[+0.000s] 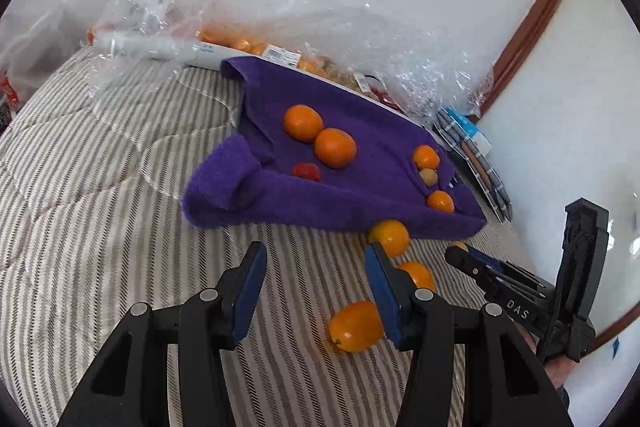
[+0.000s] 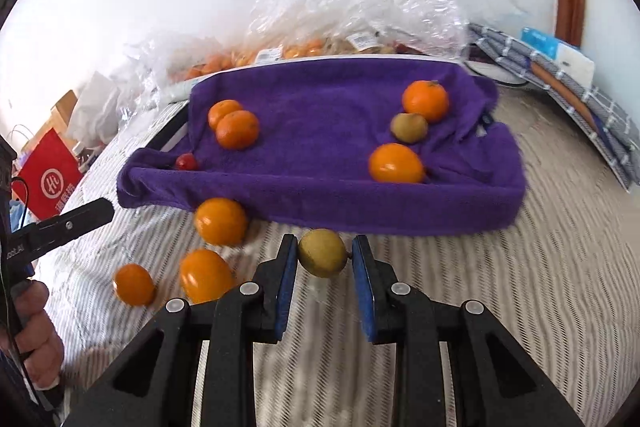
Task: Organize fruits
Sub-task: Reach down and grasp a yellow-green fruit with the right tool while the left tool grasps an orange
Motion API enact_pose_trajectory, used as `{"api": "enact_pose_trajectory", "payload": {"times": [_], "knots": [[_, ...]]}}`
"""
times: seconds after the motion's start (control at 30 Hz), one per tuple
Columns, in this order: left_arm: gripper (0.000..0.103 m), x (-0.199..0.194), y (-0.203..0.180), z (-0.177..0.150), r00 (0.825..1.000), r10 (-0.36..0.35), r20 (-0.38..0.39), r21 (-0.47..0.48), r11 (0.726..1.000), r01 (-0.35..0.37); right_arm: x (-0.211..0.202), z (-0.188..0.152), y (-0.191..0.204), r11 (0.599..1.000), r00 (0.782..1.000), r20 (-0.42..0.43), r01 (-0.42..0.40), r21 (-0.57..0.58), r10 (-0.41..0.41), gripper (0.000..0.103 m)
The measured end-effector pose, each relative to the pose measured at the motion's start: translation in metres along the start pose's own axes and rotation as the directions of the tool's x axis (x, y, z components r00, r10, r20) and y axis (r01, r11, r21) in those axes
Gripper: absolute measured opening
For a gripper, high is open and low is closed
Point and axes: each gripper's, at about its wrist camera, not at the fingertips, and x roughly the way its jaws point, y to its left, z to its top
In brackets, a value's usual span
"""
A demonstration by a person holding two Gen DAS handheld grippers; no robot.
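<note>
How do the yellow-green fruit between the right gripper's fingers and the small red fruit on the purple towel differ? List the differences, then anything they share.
Colour: the yellow-green fruit is dull olive-yellow; the red fruit is bright red.
Size: the yellow-green fruit looks clearly bigger than the red fruit.
Place: the yellow-green fruit sits between the fingers of the right gripper, off the purple towel; the red fruit lies free at the towel's left end.
Both are roundish.

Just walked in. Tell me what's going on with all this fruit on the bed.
A person is sorting fruit with two tools. The right hand-held gripper has a small yellow-green round fruit between its fingers, near the edge of the purple towel. The left hand-held gripper is open and empty above the striped bedcover, beside loose orange fruits.
</note>
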Motion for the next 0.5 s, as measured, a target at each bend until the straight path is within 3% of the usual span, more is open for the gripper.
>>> {"api": "enact_pose_trajectory", "payload": {"times": [0.2,0.5], "knots": [[0.049,0.006,-0.023,-0.019,0.994,-0.046,-0.095,0.085,0.995,0.054,-0.019,-0.014,-0.02,1.0,0.999,0.024,0.021,0.017,-0.021,0.028],[0.046,0.013,-0.037,-0.031,0.992,0.038,-0.119,0.196,0.981,-0.014,-0.028,-0.016,-0.029,0.998,0.997,0.054,-0.053,0.041,0.05,0.028]]}}
